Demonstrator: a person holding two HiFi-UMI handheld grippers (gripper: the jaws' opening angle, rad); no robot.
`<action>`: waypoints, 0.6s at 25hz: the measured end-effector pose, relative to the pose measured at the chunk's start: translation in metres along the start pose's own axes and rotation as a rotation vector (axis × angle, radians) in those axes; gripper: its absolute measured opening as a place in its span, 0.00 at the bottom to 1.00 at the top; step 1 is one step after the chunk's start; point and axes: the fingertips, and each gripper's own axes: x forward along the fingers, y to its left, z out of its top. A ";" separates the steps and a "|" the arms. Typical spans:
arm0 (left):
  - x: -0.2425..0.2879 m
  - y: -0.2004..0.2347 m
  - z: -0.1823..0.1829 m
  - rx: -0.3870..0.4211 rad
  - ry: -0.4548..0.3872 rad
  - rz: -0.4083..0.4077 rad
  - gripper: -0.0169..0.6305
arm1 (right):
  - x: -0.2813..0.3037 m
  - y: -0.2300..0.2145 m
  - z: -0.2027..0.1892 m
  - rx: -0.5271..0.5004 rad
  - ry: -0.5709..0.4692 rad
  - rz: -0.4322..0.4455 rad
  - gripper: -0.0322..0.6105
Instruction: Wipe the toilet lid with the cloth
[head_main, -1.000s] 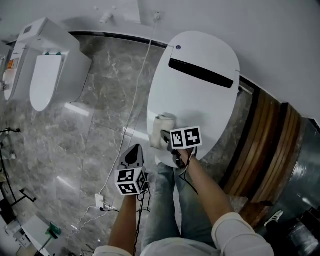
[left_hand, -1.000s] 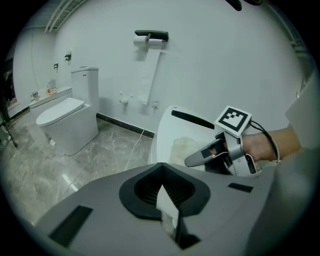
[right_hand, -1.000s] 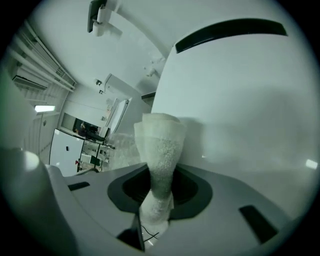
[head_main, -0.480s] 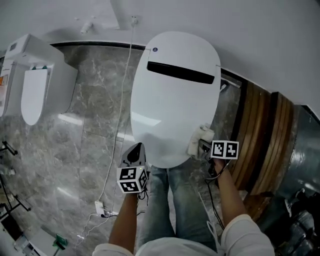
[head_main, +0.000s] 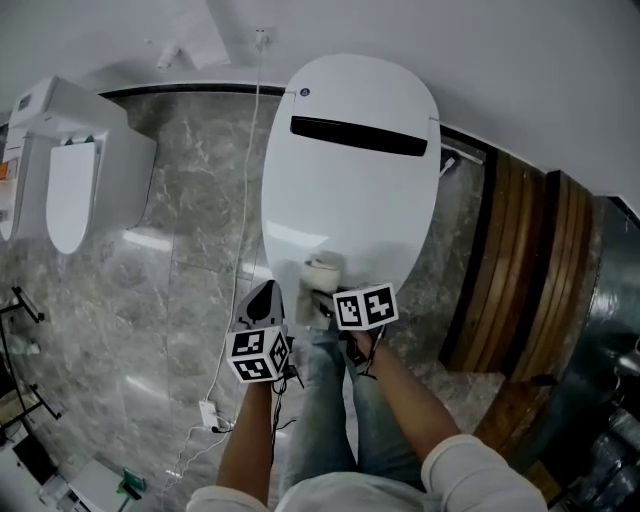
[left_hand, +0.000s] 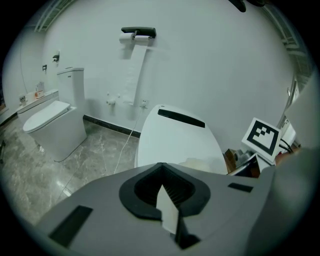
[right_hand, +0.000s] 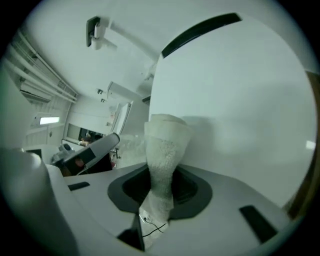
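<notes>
Right gripper (right_hand: 159, 197): jaws clamped on the lower end of the rolled white cloth (right_hand: 165, 145), whose free end presses on the toilet lid (head_main: 350, 190) at its near edge, slightly left of centre. Left gripper (left_hand: 162, 195): jaws closed on nothing, held just off the lid's near left corner, above the marble floor (head_main: 190, 230). Wiping appears under way at the near rim; the lid shows no streak or soil, so how much toward its far end is left cannot be told.
</notes>
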 end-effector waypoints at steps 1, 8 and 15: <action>-0.002 0.002 0.000 0.001 -0.001 0.004 0.05 | 0.015 0.012 -0.006 -0.020 0.026 0.006 0.19; -0.008 0.012 -0.012 -0.012 0.008 0.012 0.05 | 0.035 0.004 -0.030 -0.006 0.052 -0.062 0.19; -0.003 -0.001 -0.022 -0.023 0.026 -0.024 0.05 | -0.060 -0.093 -0.060 0.097 0.048 -0.209 0.19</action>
